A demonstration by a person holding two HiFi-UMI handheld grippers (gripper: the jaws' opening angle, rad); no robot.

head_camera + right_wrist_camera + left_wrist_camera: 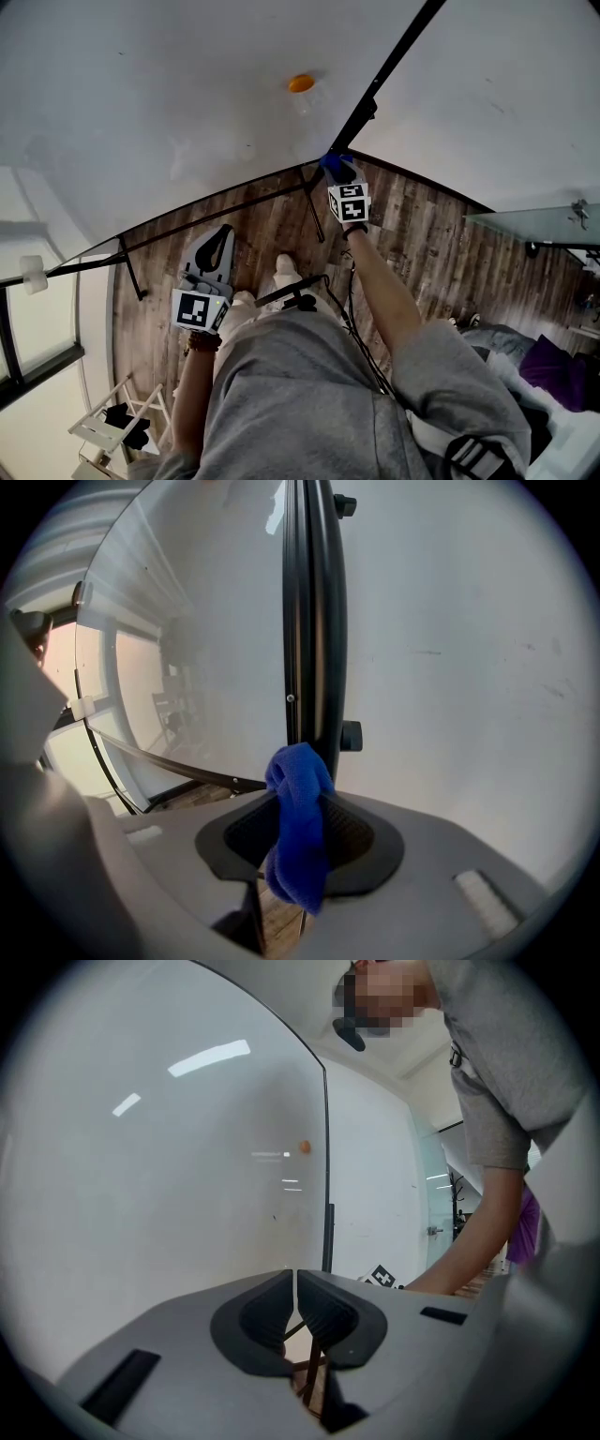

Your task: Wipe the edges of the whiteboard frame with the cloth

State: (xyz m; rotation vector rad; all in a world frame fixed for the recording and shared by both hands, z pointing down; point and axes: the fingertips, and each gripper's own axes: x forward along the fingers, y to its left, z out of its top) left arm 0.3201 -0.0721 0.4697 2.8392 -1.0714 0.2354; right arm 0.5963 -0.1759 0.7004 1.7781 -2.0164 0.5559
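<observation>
Wood-plank floor (427,230) with a white rack (98,433) at lower left and purple fabric (553,364) at right.

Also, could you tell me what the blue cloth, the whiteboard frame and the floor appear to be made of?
Blue cloth: soft, fuzzy fabric, probably microfibre or terry; it bunches and droops with a nubby surface.
Whiteboard frame: smooth black bar with a slight sheen and a screw, likely painted metal, possibly plastic.
Floor: matte brown planks with grain streaks, wood or wood-look laminate.
</observation>
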